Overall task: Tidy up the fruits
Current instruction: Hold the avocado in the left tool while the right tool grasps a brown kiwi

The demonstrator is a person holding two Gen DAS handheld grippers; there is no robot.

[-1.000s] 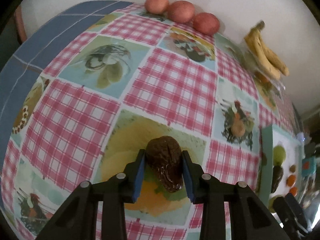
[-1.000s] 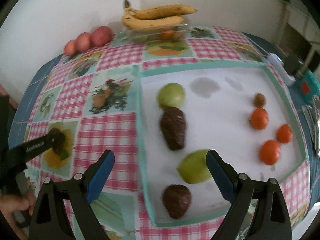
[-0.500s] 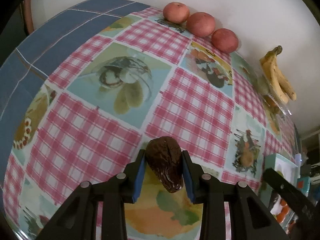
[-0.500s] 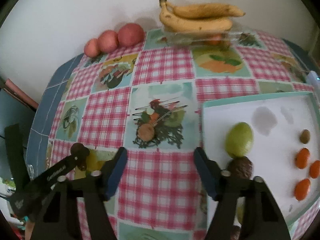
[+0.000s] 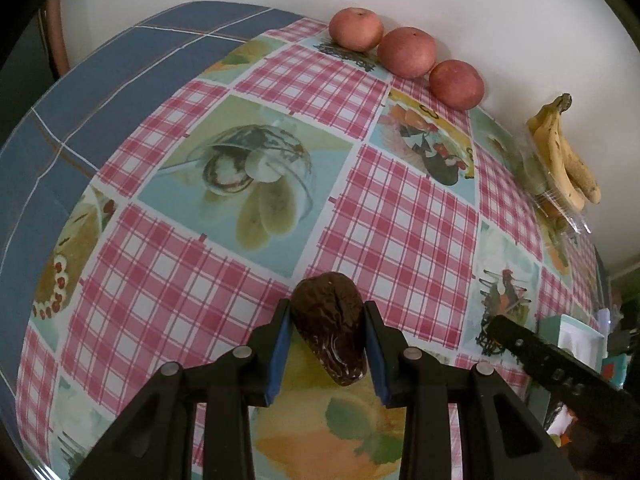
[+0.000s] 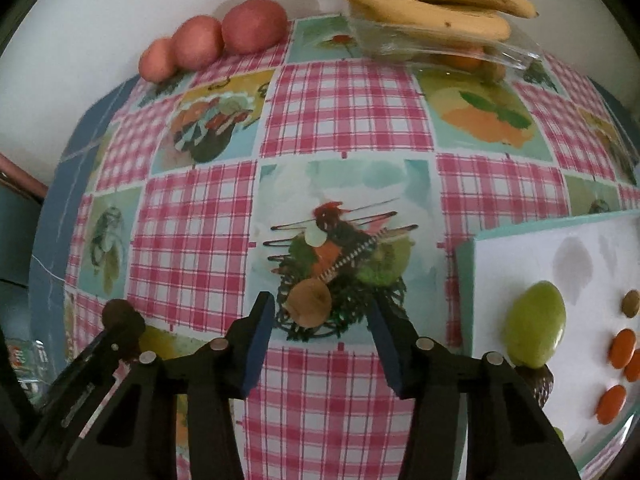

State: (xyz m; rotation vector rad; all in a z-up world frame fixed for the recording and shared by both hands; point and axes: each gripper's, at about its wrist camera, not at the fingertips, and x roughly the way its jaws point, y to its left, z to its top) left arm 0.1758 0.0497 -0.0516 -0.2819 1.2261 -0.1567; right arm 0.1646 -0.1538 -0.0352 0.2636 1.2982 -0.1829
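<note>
My left gripper (image 5: 328,340) is shut on a dark brown wrinkled avocado (image 5: 330,320), held over the checked tablecloth. The right wrist view shows that avocado (image 6: 120,316) at the lower left. My right gripper (image 6: 322,320) hangs over a printed picture on the cloth; its jaws are closing with nothing between them. One of its fingers (image 5: 560,372) shows at the right of the left wrist view. A white tray (image 6: 520,240) on the right holds a green fruit (image 6: 536,328), another dark avocado (image 6: 538,380), small oranges (image 6: 622,348) and a little brown fruit (image 6: 631,303).
Three red apples (image 5: 406,56) line the wall at the back. Bananas (image 6: 432,0) lie on a clear plastic box (image 6: 440,48) with more fruit inside. A blue cloth (image 5: 120,80) covers the table's left edge.
My right gripper has swung left, off the tray and over the tablecloth, and its jaws have narrowed. The left gripper has shifted a little across the cloth, still holding the avocado.
</note>
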